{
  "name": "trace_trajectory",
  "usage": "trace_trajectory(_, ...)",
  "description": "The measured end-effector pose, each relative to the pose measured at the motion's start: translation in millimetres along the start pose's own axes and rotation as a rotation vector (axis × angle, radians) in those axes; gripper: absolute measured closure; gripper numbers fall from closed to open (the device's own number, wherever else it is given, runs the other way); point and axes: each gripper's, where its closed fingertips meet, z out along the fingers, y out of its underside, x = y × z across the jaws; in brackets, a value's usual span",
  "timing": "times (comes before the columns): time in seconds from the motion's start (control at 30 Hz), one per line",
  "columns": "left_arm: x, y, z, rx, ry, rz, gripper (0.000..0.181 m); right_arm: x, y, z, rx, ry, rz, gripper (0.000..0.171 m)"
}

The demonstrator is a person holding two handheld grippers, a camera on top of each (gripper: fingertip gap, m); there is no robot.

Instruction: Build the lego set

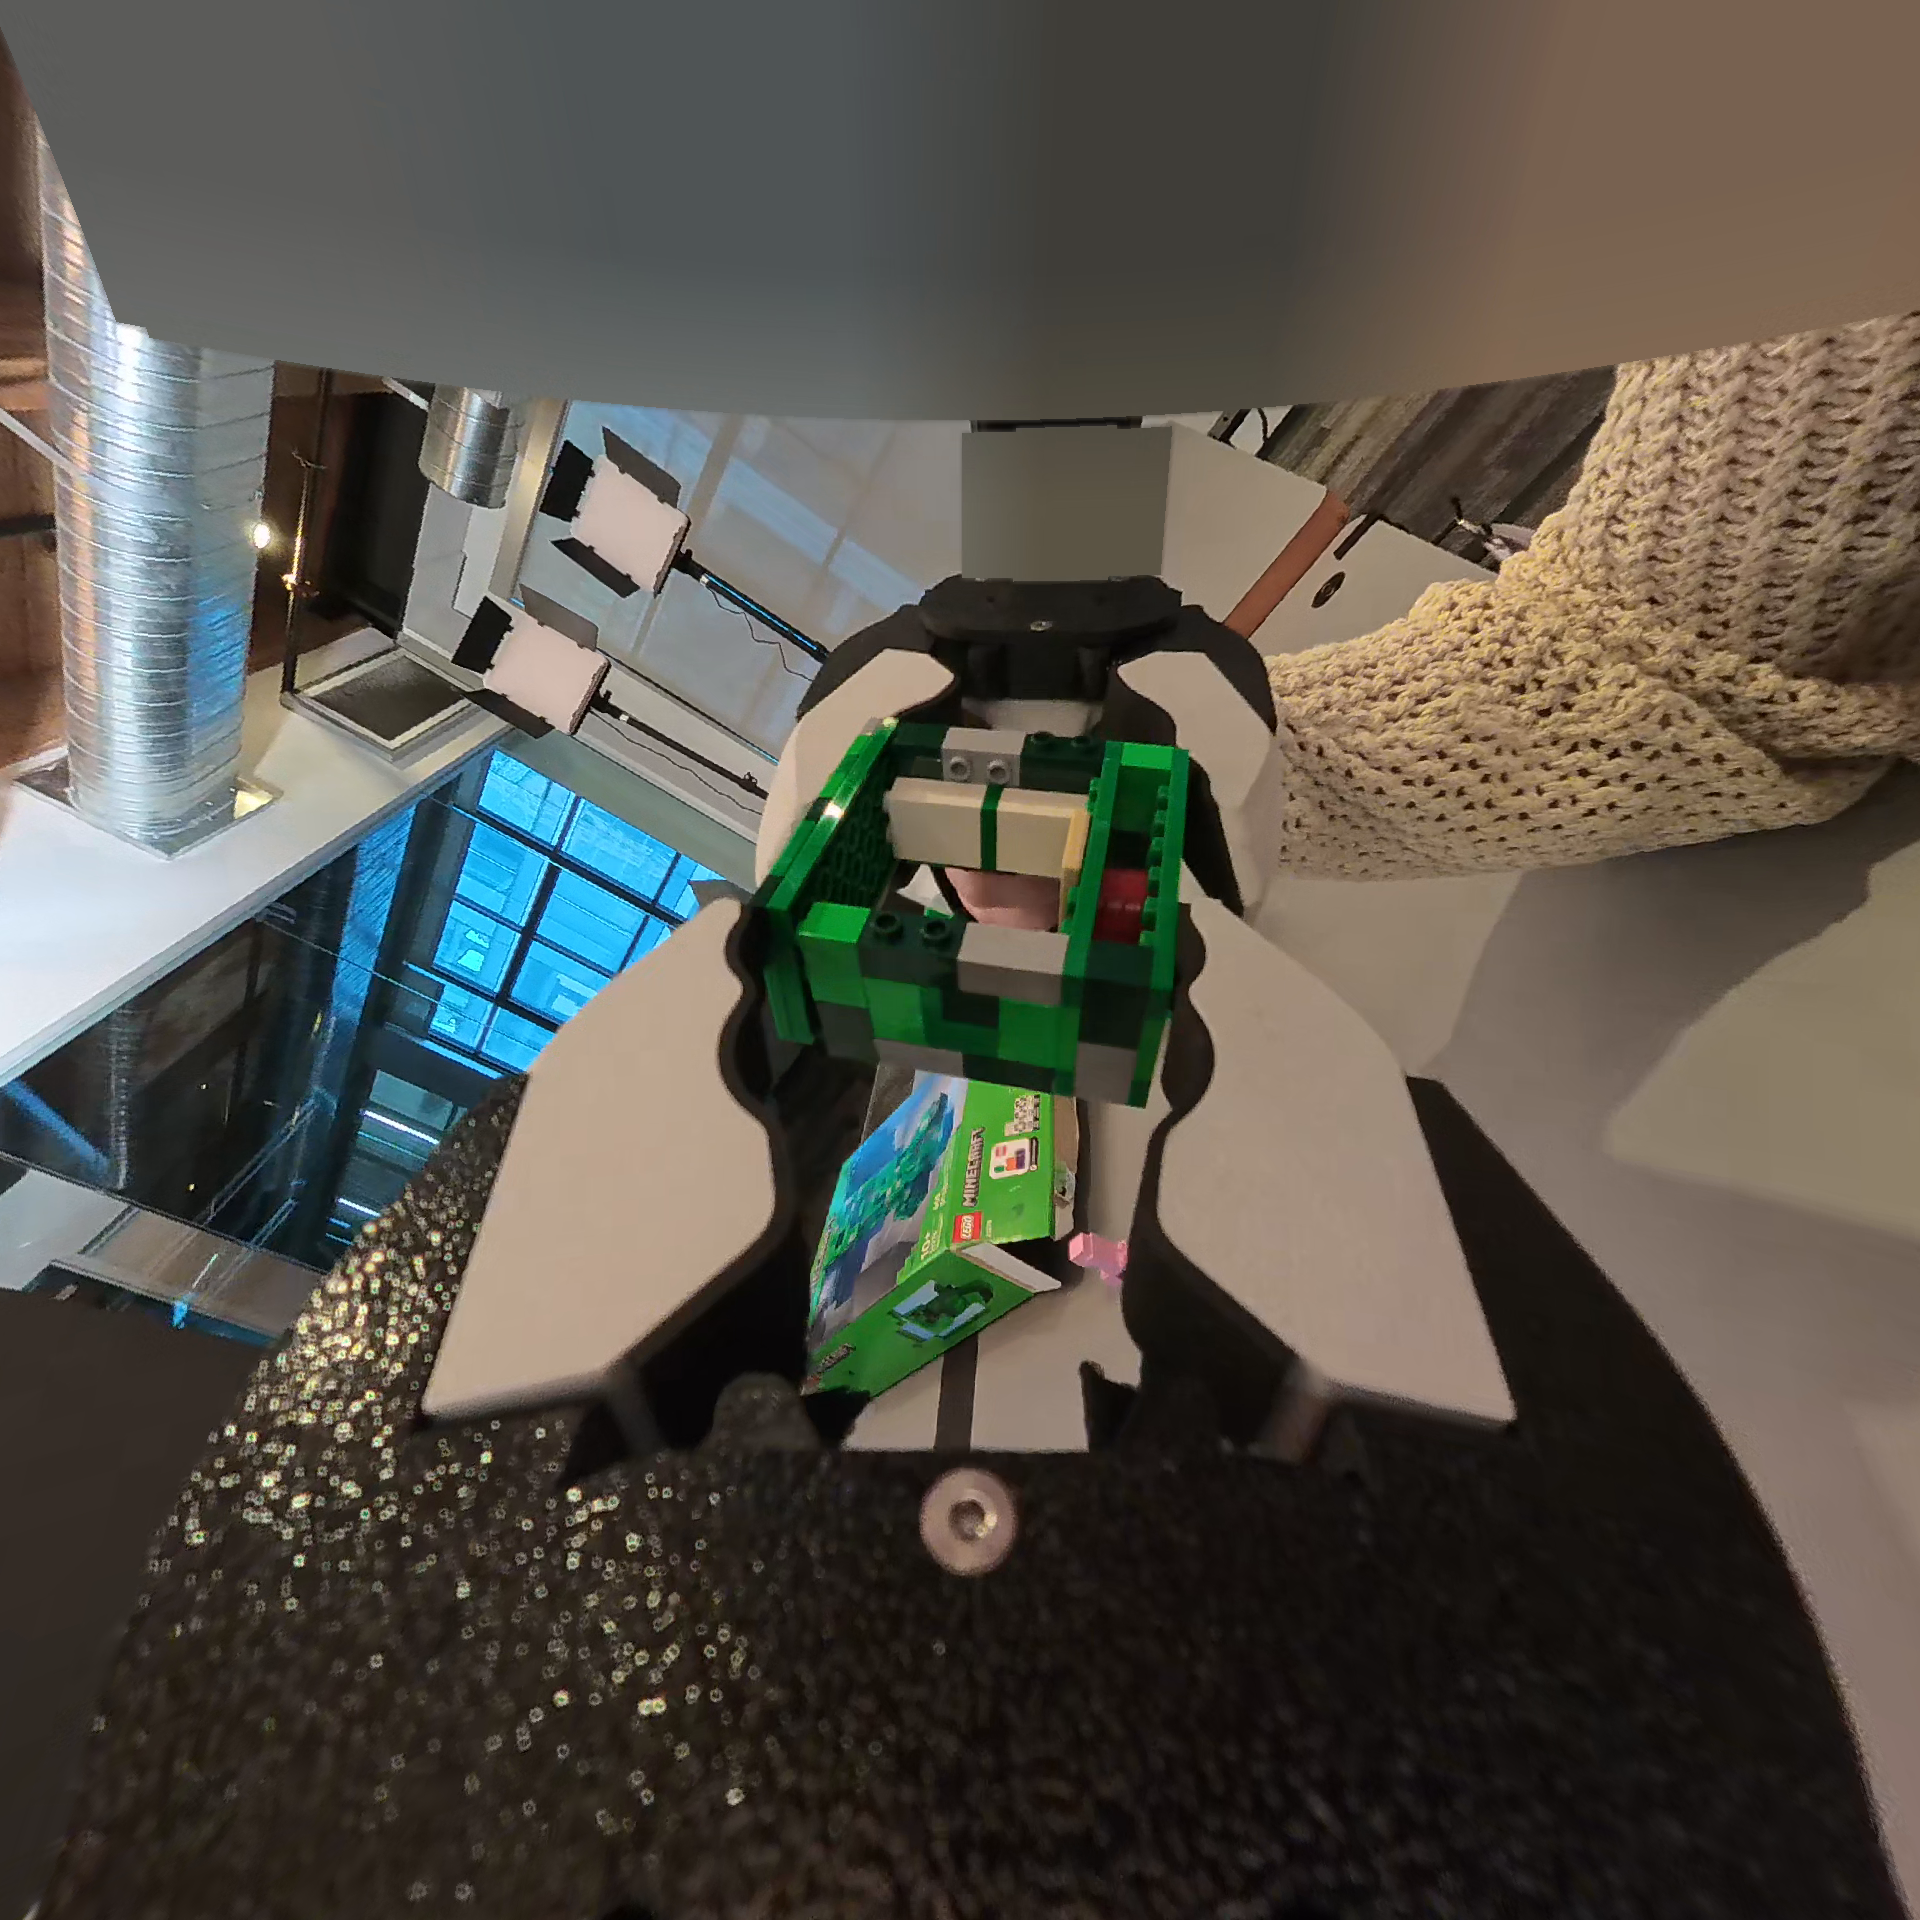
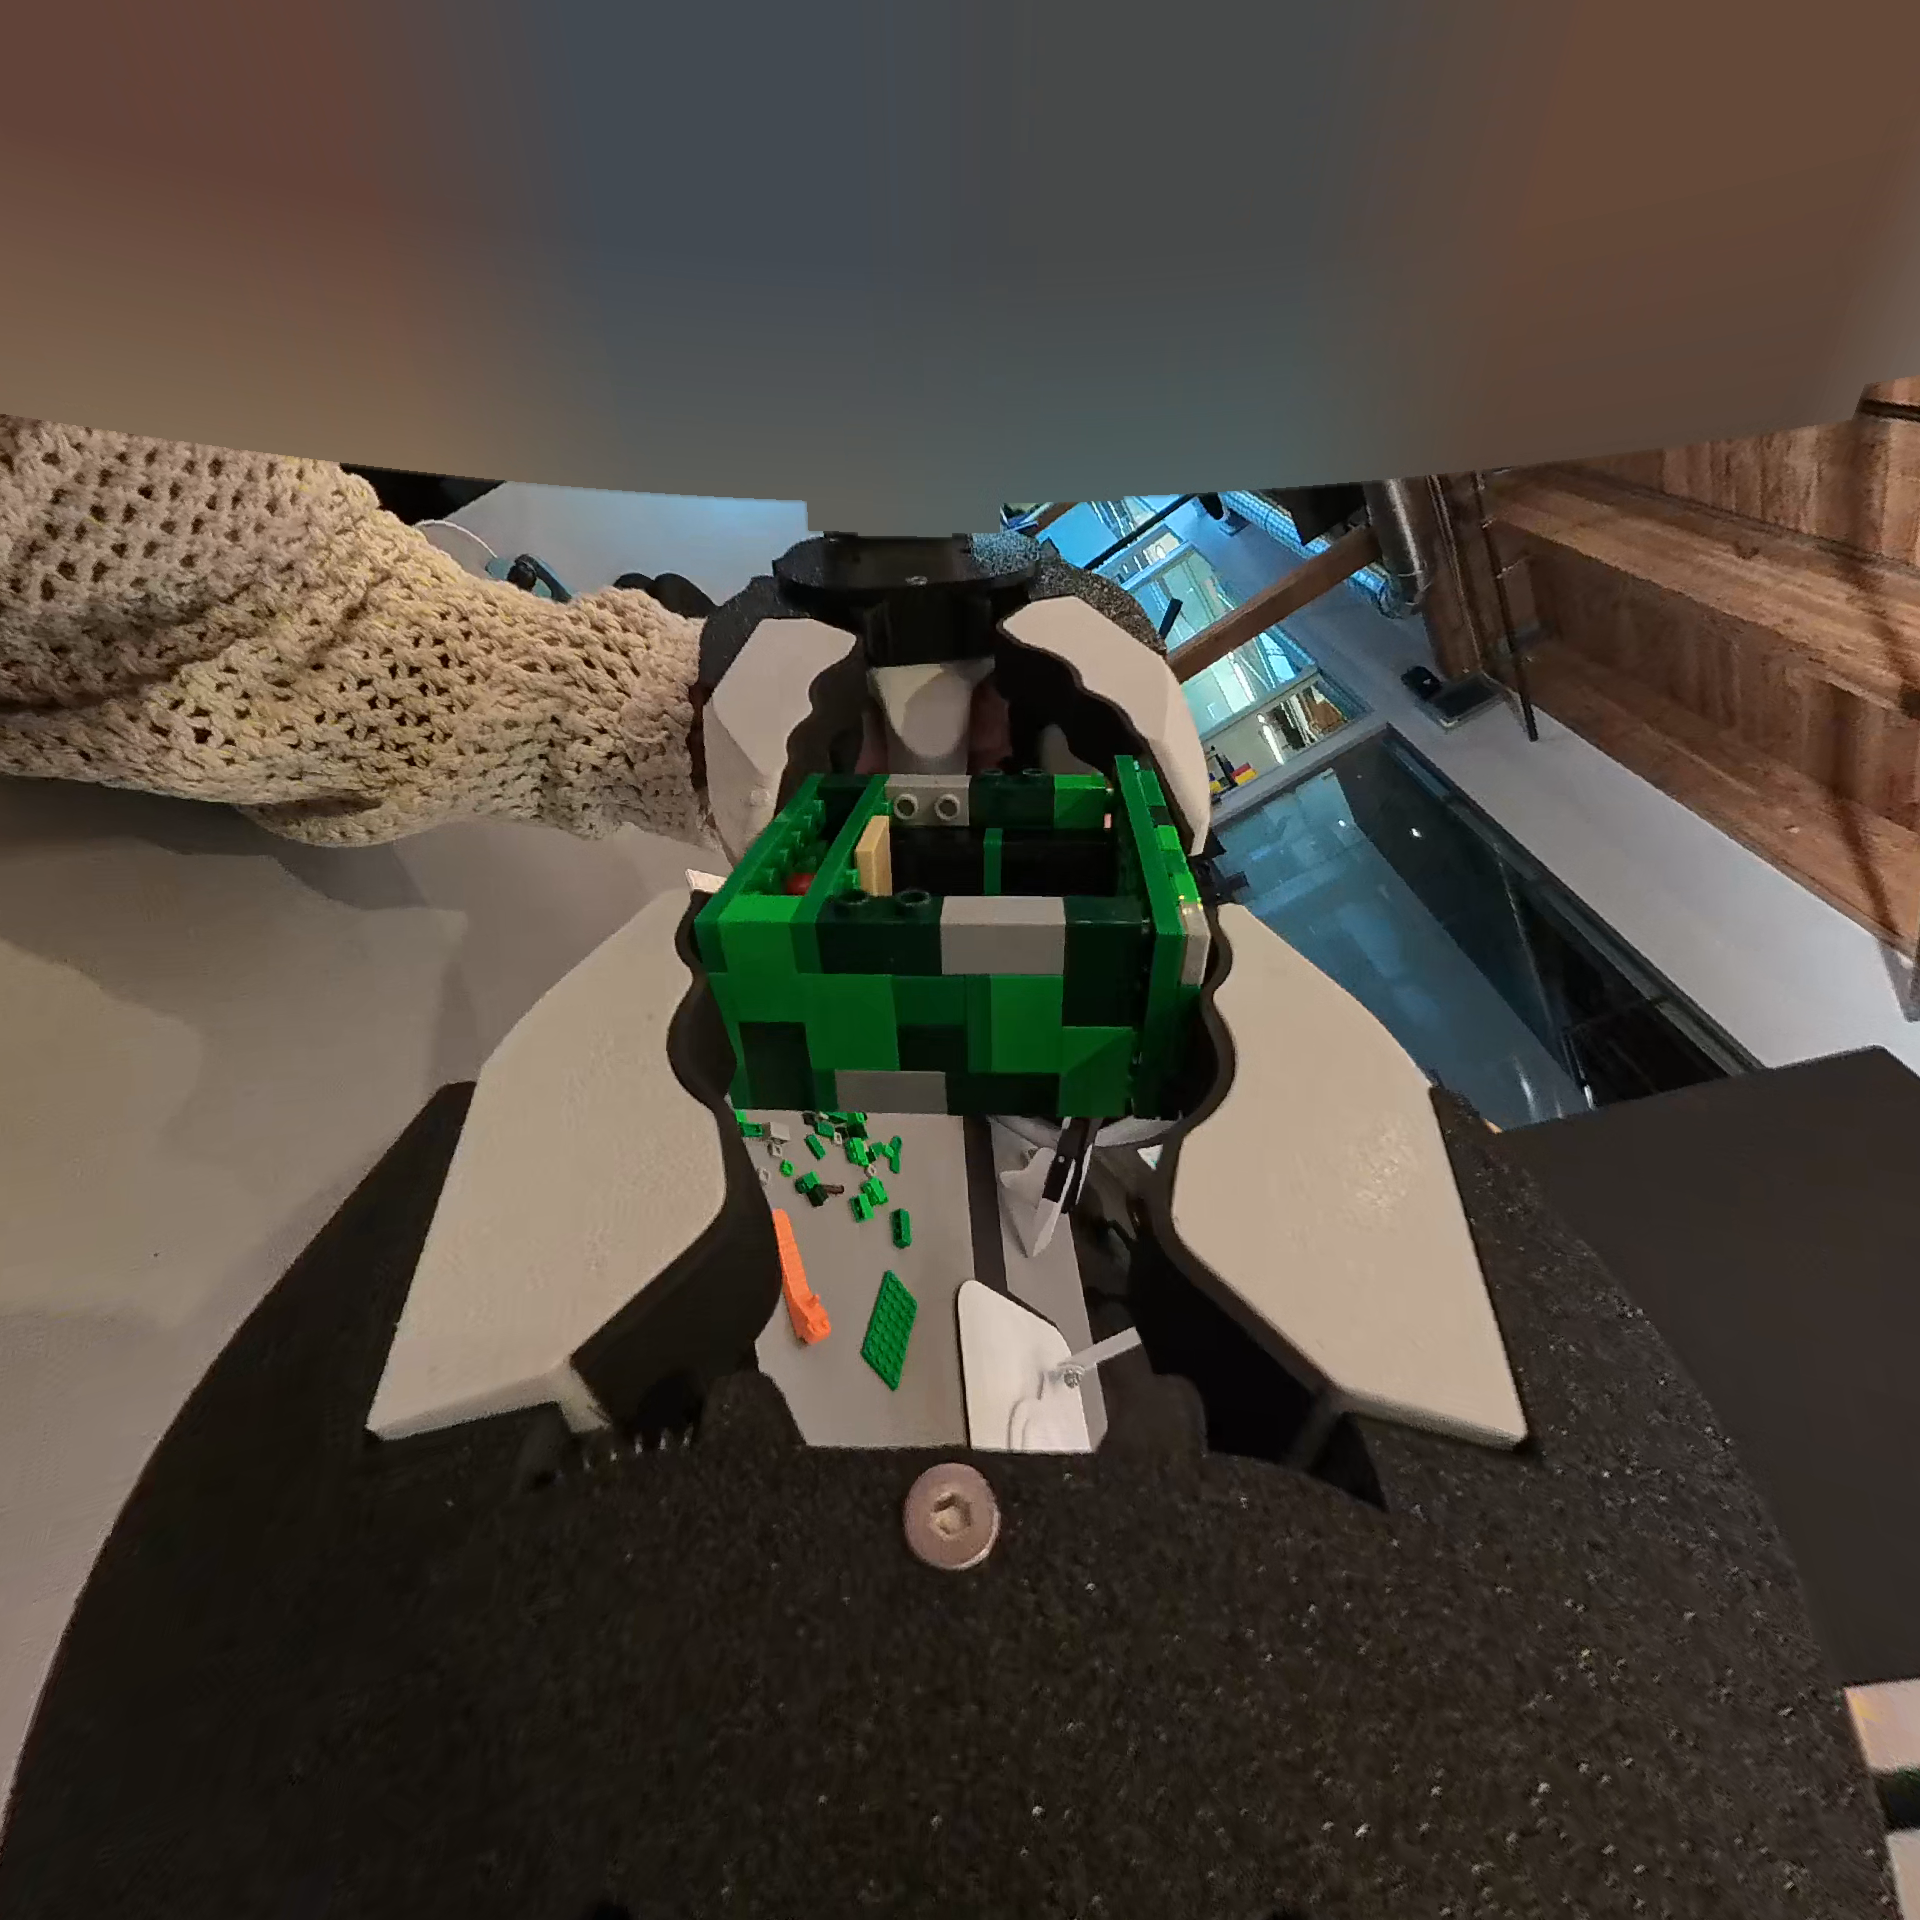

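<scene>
Above table [image 2: 208,1039], both grippers clamp green block (facing, level) [image 1: 966,935].

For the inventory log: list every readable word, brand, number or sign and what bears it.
Green set box: printed logos, words and numbers on its faces; I will not copy them out.
Green brick build: no writing seen.
Loose bricks on the table: none seen.

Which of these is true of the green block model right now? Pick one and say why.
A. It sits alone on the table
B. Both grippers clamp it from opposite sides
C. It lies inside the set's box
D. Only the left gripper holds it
B: the green block model sits clamped in the left gripper, while the right gripper closes on it from the opposite side, above the table.
</scene>
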Motion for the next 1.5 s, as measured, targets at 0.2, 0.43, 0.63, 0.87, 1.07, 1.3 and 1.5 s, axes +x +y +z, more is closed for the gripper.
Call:
trace_trajectory(0.2, 0, -2, -1, 0.009, 0.001, 0.012, 0.107, -1, -1, 0, -0.025, 0.004, -0.016, 0.086)
trace_trajectory(0.43, 2, -7, -1, 0.02, -0.003, 0.045, 0.107, -2, -4, -1, -0.042, 0.008, -0.052, 0.086)
trace_trajectory(0.63, 2, -8, 0, 0.022, -0.005, 0.053, 0.107, -2, -6, -3, -0.05, 0.013, -0.07, 0.086)
trace_trajectory(0.87, -4, -11, 1, 0.066, -0.006, -0.079, 0.102, 4, -16, -5, 0.0, 0.077, -0.141, 0.087)
trace_trajectory(1.07, -3, -2, 2, 0.05, 0.028, -0.17, 0.107, 6, -16, -7, -0.026, 0.104, -0.186, 0.088)
trace_trajectory(1.3, -3, 15, 1, -0.002, 0.053, -0.232, 0.099, 11, -14, -10, -0.051, 0.133, -0.208, 0.095)
trace_trajectory(1.5, -10, 45, 0, 0.034, 0.064, -0.45, 0.113, 21, 1, -13, -0.106, 0.211, -0.258, 0.157)
